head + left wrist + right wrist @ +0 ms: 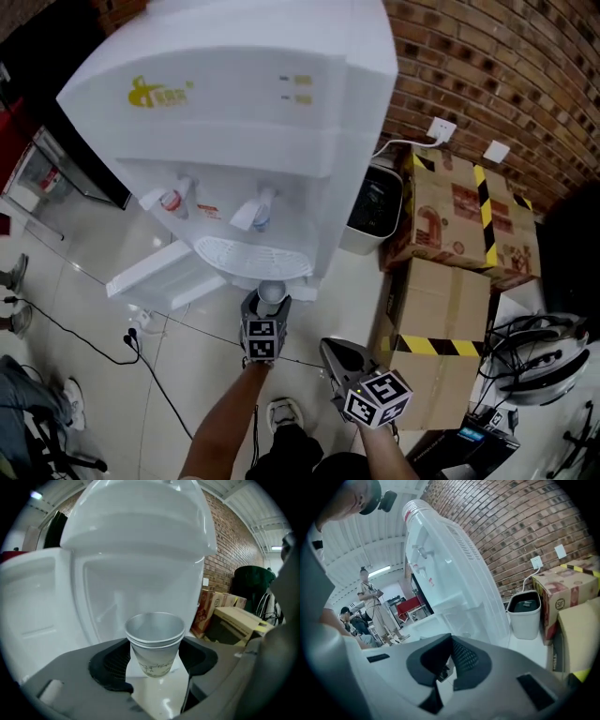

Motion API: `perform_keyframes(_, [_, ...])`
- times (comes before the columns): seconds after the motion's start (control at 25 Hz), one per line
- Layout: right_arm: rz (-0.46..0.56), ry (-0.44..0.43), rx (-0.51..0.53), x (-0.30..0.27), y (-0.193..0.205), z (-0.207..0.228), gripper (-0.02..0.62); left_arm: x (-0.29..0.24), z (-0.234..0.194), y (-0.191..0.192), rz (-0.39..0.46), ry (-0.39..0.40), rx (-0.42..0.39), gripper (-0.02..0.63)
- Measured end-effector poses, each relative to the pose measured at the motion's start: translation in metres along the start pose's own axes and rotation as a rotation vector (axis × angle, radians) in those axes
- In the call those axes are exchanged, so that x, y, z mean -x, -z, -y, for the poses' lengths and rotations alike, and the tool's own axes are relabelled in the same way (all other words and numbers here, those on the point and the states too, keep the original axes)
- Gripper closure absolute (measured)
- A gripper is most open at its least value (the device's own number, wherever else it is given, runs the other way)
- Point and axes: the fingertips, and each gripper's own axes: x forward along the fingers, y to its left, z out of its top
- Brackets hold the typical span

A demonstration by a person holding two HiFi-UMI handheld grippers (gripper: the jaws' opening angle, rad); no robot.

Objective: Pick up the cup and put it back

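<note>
Clamping cup point(155, 645) w/ left tool point(154, 662), jaws partway apart; right tool point(450, 656) closed, empty.

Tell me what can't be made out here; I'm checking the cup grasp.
Left gripper view: the white paper cup's inner bottom, hidden by its own rim; its faint print, too blurred.
Head view: the cup's wall, hidden behind the left gripper.
Head view: the white water dispenser's yellow logo, too small to read.

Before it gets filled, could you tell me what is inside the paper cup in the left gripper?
The paper cup shows only its bare inner wall, no liquid in sight; its rim hides the bottom.
</note>
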Motion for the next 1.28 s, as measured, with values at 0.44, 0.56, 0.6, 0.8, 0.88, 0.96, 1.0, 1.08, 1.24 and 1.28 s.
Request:
perform_keyframes(0.44, [-0.100,0.043,0.037,0.130,-0.143,-0.135,0.583,0.290,0.040,-0.159,0.000,-0.025,0.081,0.276])
perform_keyframes(0.56, [-0.103,0.048,0.105,0.167,-0.187,-0.172,0.583,0.366,0.055,-0.217,0.044,-0.041,0.080,0.276])
perform_keyframes(0.6, [-0.100,0.049,0.123,0.182,-0.200,-0.183,0.583,0.392,0.061,-0.233,0.060,-0.048,0.095,0.276])
perform_keyframes(0.8, [-0.098,0.043,0.188,0.264,-0.250,-0.239,0.583,0.511,0.106,-0.283,0.086,-0.064,0.171,0.276])
perform_keyframes(0.88, [-0.082,0.026,0.210,0.289,-0.267,-0.258,0.583,0.549,0.122,-0.300,0.099,-0.071,0.190,0.276])
perform_keyframes(0.96, [-0.071,0.012,0.213,0.313,-0.279,-0.272,0.583,0.582,0.139,-0.314,0.110,-0.076,0.198,0.276])
perform_keyframes(1.0, [-0.068,0.006,0.213,0.322,-0.284,-0.279,0.583,0.598,0.146,-0.321,0.114,-0.078,0.197,0.276])
perform_keyframes(1.08, [-0.065,-0.005,0.215,0.341,-0.292,-0.294,0.583,0.628,0.159,-0.332,0.123,-0.083,0.190,0.276])
perform_keyframes(1.24, [-0.066,-0.008,0.224,0.376,-0.296,-0.323,0.583,0.686,0.176,-0.341,0.135,-0.073,0.173,0.276])
perform_keyframes(1.28, [-0.068,-0.002,0.224,0.385,-0.295,-0.329,0.583,0.698,0.179,-0.342,0.136,-0.066,0.168,0.276])
